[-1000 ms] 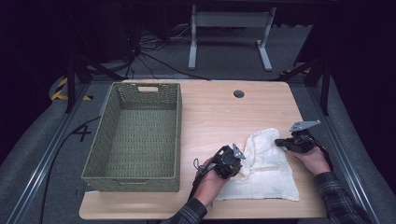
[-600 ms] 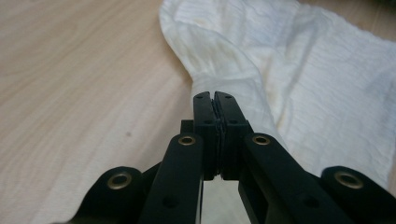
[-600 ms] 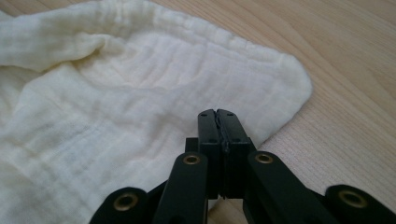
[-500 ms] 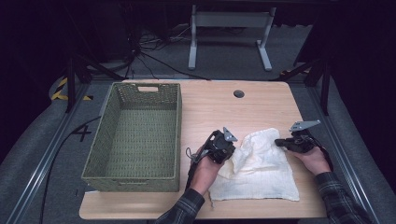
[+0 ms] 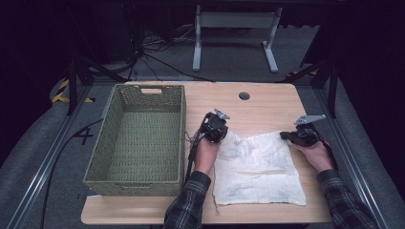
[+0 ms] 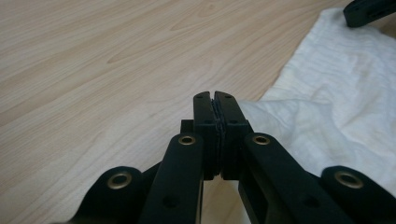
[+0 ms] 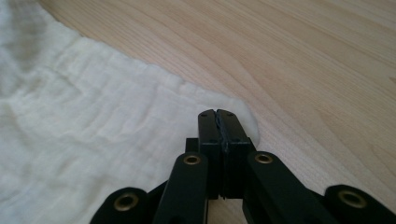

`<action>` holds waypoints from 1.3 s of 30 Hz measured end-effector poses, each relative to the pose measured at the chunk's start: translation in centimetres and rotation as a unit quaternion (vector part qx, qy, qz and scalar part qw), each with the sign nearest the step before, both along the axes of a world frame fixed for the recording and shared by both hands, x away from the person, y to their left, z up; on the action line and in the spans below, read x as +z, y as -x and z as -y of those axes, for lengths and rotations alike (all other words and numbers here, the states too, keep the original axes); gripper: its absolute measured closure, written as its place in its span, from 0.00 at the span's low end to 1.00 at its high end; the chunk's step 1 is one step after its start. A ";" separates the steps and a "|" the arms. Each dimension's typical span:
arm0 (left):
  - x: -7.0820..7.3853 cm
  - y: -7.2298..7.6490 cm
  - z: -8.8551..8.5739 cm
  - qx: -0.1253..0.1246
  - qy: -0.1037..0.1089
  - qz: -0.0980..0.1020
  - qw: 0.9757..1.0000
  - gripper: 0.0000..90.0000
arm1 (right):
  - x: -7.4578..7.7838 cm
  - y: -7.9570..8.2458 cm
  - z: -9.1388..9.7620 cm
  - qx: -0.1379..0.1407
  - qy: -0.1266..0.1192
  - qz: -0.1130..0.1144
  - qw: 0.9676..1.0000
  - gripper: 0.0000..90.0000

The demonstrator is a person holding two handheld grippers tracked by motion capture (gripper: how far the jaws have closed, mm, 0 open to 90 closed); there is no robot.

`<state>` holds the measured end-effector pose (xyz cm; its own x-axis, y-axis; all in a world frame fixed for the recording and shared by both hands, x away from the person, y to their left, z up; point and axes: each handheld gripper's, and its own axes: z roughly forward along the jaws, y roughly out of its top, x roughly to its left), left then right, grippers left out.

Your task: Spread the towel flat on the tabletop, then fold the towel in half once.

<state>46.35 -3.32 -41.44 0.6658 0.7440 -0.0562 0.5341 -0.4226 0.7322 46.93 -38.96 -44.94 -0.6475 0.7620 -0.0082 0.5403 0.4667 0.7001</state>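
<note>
The place reads as a lab or recording studio set up for handling trials. A light wooden table with a cable grommet hole stands on grey carpet, flanked by metal rails. Black surroundings, loose cables on the floor, yellow-black hazard tape and a grey metal stand behind point to a test rig.

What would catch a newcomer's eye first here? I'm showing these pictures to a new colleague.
Probably the white cloth spread on the table's right half, with the left gripper and right gripper shut at its two far corners. Next, the green woven basket on the left.
</note>
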 end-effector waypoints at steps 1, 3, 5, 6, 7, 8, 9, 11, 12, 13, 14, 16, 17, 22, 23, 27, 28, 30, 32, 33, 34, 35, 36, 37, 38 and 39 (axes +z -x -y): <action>-0.4 -0.5 0.0 0.006 -0.003 -0.003 1.000 0.99 | -0.2 -0.3 -0.1 -0.004 0.004 -0.002 1.000 1.00; -0.8 -1.2 -0.1 0.015 -0.011 -0.002 1.000 0.99 | -0.3 -0.7 0.0 -0.013 0.005 0.001 1.000 1.00; -1.3 -1.8 -0.2 0.023 -0.013 -0.006 1.000 0.99 | -0.2 -1.1 0.4 -0.022 0.013 0.004 1.000 1.00; -1.5 -2.1 -0.2 0.031 -0.014 -0.007 0.999 0.99 | -0.2 -1.2 0.5 -0.028 0.013 0.004 1.000 1.00; -1.9 -2.5 -0.4 0.034 -0.018 -0.009 0.999 0.99 | -0.2 -1.4 0.7 -0.033 0.012 0.005 0.999 1.00; -2.1 -2.7 -0.5 0.038 -0.019 -0.011 0.999 0.99 | -0.2 -1.7 0.8 -0.039 0.011 0.006 0.999 1.00; -2.1 -2.7 -0.5 0.038 -0.019 -0.011 0.999 0.99 | -0.2 -1.7 0.8 -0.039 0.011 0.006 0.999 1.00; -2.7 -3.4 -0.5 0.049 -0.027 -0.015 0.998 0.99 | -0.3 -2.2 1.0 -0.049 0.007 0.010 0.999 1.00; -2.9 -3.6 -0.5 0.052 -0.031 -0.017 0.998 0.99 | -0.3 -2.4 1.1 -0.053 0.006 0.011 0.999 1.00; -3.2 -3.9 -0.5 0.054 -0.032 -0.021 0.998 0.98 | -0.3 -2.5 1.1 -0.056 0.007 0.012 0.998 1.00; -3.5 -4.0 -0.5 0.055 -0.032 -0.025 0.998 0.98 | -0.3 -2.6 1.2 -0.058 0.005 0.012 0.998 1.00; -3.6 -4.2 -0.6 0.065 -0.030 -0.021 0.997 0.94 | -0.2 -2.6 1.2 -0.056 0.004 0.014 0.998 0.99; -3.6 -4.3 -0.7 0.071 -0.030 -0.021 0.997 0.91 | -0.1 -2.5 1.3 -0.058 0.004 0.017 0.998 0.98; -3.7 -4.6 -1.4 0.089 -0.014 -0.029 0.995 0.76 | 0.1 -2.8 2.1 -0.071 -0.002 0.018 0.997 0.86; -3.8 -4.7 -1.5 0.093 -0.010 -0.033 0.995 0.74 | 0.1 -2.9 2.2 -0.073 -0.003 0.016 0.997 0.85; -4.2 -5.0 -1.5 0.094 -0.002 -0.047 0.994 0.67 | -0.1 -3.2 2.3 -0.074 -0.011 0.013 0.997 0.81; -4.3 -5.1 -1.5 0.092 -0.002 -0.050 0.995 0.65 | -0.1 -3.3 2.3 -0.075 -0.014 0.013 0.997 0.80; -4.4 -5.2 -1.4 0.091 -0.001 -0.048 0.995 0.65 | -0.3 -3.4 2.3 -0.076 -0.019 0.010 0.997 0.79; -4.4 -5.1 -1.3 0.089 -0.005 -0.048 0.995 0.65 | -0.4 -3.6 2.3 -0.076 -0.020 0.006 0.997 0.79; -4.4 -5.1 -1.3 0.087 -0.008 -0.046 0.995 0.66 | -0.5 -3.6 2.3 -0.075 -0.021 0.004 0.997 0.80; -4.3 -5.0 -1.3 0.082 -0.012 -0.047 0.995 0.69 | -0.5 -3.7 2.3 -0.074 -0.022 0.003 0.997 0.80; -4.3 -5.0 -1.3 0.080 -0.012 -0.047 0.996 0.73 | -0.5 -3.7 2.3 -0.072 -0.024 0.002 0.997 0.83; -4.3 -5.0 -1.3 0.077 -0.012 -0.047 0.996 0.77 | -0.5 -3.6 2.2 -0.070 -0.025 0.001 0.997 0.86; -4.3 -5.0 -1.4 0.073 -0.011 -0.048 0.996 0.83 | -0.5 -3.6 2.2 -0.065 -0.028 -0.001 0.997 0.91; -4.3 -5.1 -1.4 0.071 -0.007 -0.050 0.996 0.87 | -0.5 -3.6 2.1 -0.063 -0.029 -0.004 0.998 0.93; -4.3 -5.1 -1.4 0.070 -0.004 -0.052 0.996 0.91 | -0.5 -3.6 2.0 -0.060 -0.029 -0.004 0.998 0.96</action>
